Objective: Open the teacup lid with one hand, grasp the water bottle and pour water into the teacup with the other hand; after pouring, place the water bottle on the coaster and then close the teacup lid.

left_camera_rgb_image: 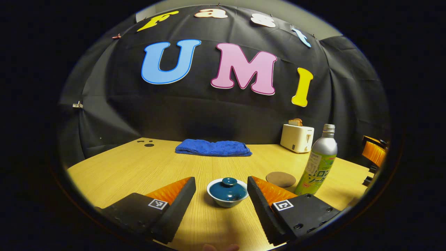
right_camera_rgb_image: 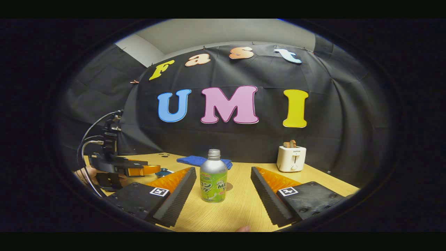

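On the table: your teacup [left_camera_rgb_image: 227,197] sits near you in the left gripper view, its lid [left_camera_rgb_image: 228,189] on and seated, the knob upright.
Left gripper [left_camera_rgb_image: 221,195]: released, jaws wide apart, one finger on each side of the teacup and touching nothing; you are lined up for the lid but not yet on it.
Right gripper [right_camera_rgb_image: 223,190]: also released and wide, with the water bottle [right_camera_rgb_image: 213,177] standing upright between the fingers but farther off, apart from both.
Water bottle position: to the right of the teacup and a little farther away, capless as far as you can judge, so treat it as ready to spill.
Coaster [left_camera_rgb_image: 281,179]: the round brown disc just left of the bottle's base, bare and waiting.
Step in hand: I judge the lid comes first; lower your left fingers to the knob, centre them on it, and pinch only the knob, not the rim.
Doing it well: lift the lid straight up so the cup does not skate, then hold it clear to the left.
Bottle grasp: advance your right gripper and close on the wide labelled body rather than the narrow neck.
Background: the blue towel [left_camera_rgb_image: 213,147] and toaster [left_camera_rgb_image: 297,137] lie far off; leave them alone.
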